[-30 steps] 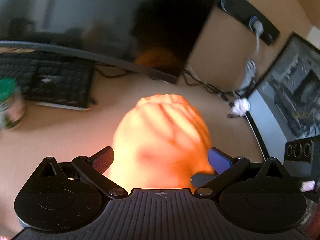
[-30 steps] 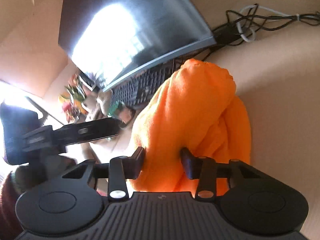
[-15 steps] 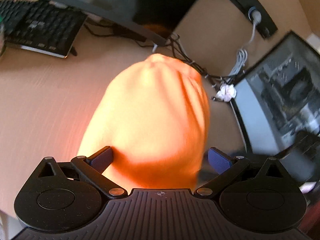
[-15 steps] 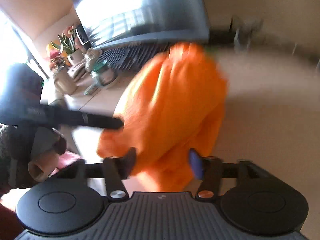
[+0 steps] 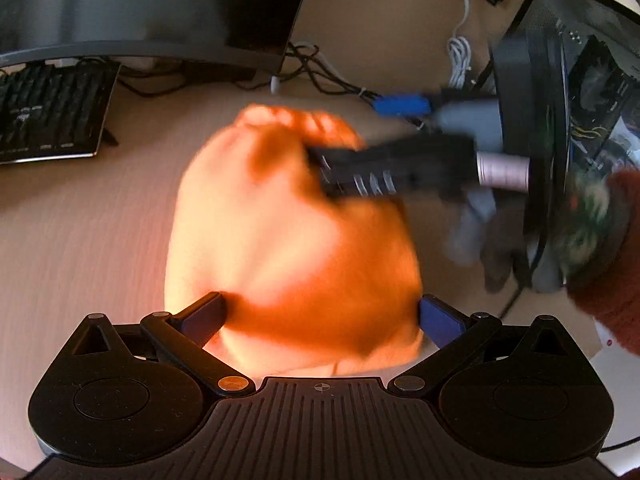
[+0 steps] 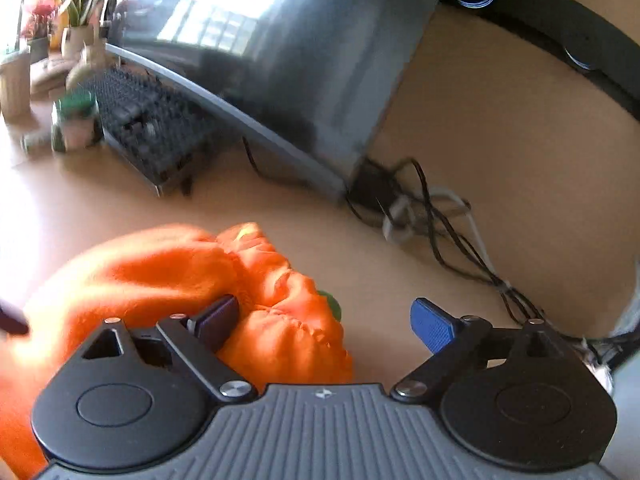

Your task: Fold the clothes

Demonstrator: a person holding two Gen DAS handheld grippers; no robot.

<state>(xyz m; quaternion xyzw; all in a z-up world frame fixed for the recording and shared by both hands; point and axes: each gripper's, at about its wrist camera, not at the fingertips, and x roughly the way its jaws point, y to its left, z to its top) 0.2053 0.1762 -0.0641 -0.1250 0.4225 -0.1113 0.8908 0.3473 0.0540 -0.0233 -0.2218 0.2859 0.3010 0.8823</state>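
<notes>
An orange garment (image 5: 288,240) lies bunched on the wooden desk (image 5: 80,240). My left gripper (image 5: 322,314) is open with its fingers wide on either side of the garment's near end. My right gripper (image 6: 326,318) is open; its left finger rests against the gathered orange cloth (image 6: 276,312) and its blue right finger hangs over bare desk. In the left wrist view the right gripper (image 5: 392,168) reaches in, blurred, from the right over the garment's far end, held by a gloved hand (image 5: 488,240).
A dark monitor (image 5: 140,12) and a black keyboard (image 5: 48,112) stand at the back left. Tangled cables (image 6: 432,220) lie behind the garment. A second screen (image 5: 580,100) stands at the right. A green-lidded jar (image 6: 76,120) and plants (image 6: 72,12) sit far left.
My right gripper has opened and let go of the garment, which has dropped onto the desk. The right gripper swung over to the garment's far end. The left gripper stays wide around the cloth.
</notes>
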